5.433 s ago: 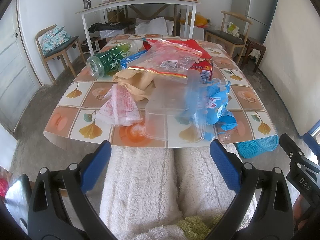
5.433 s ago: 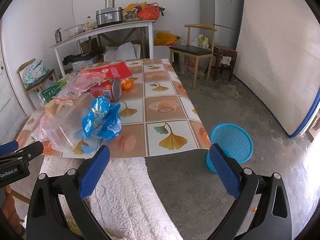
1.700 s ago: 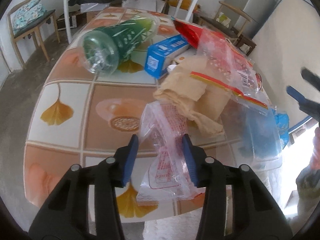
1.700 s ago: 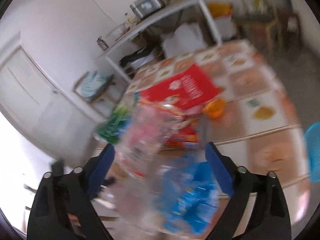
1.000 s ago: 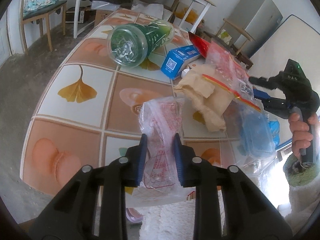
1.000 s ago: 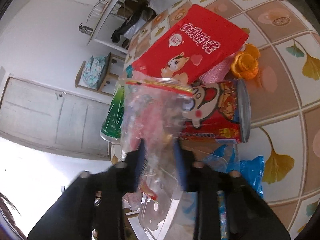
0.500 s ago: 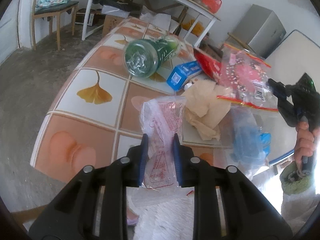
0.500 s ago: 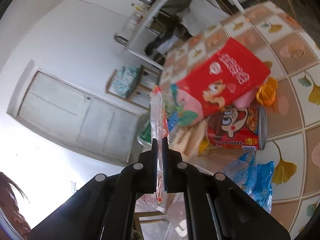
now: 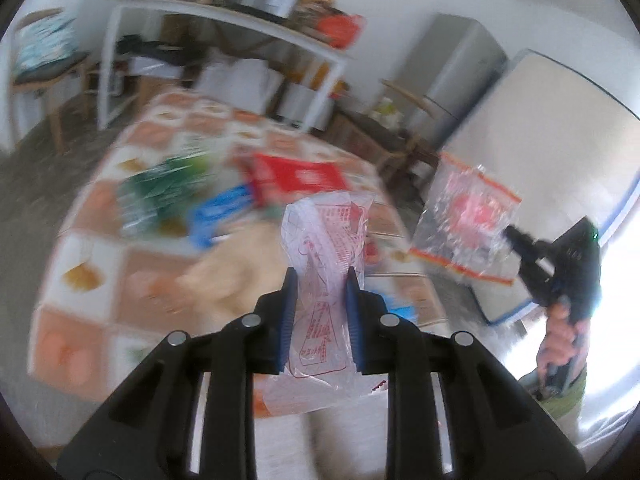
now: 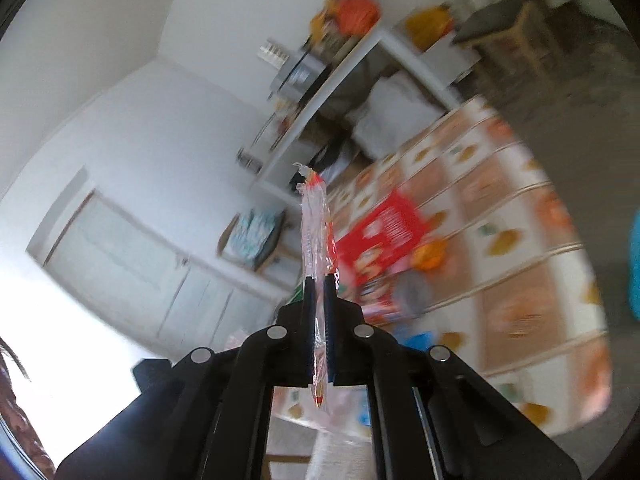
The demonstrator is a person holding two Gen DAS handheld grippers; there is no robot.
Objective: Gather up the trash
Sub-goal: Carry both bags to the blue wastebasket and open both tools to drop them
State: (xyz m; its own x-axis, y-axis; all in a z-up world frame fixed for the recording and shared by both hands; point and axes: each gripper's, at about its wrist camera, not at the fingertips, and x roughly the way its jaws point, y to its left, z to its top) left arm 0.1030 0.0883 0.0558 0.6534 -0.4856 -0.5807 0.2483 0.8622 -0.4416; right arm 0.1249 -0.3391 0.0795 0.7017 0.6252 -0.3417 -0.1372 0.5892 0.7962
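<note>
My left gripper is shut on a crumpled clear plastic bag with red print, held up above the near end of the tiled table. My right gripper is shut on a flat clear zip bag with a red-orange strip, seen edge-on. In the left wrist view that same zip bag hangs in the air off the table's right side, with the right gripper and a hand behind it. Blurred trash lies on the table: a green bottle, a blue box, a red packet, tan paper.
A blue basket shows at the right edge of the right wrist view, on the floor beyond the table. A white side table loaded with pots stands at the back. Chairs, a fridge and a leaning mattress line the walls.
Both grippers have lifted with their bags. The right one has carried the zip bag off the pile and out to the right of the table. The left bag has left the tabletop.
</note>
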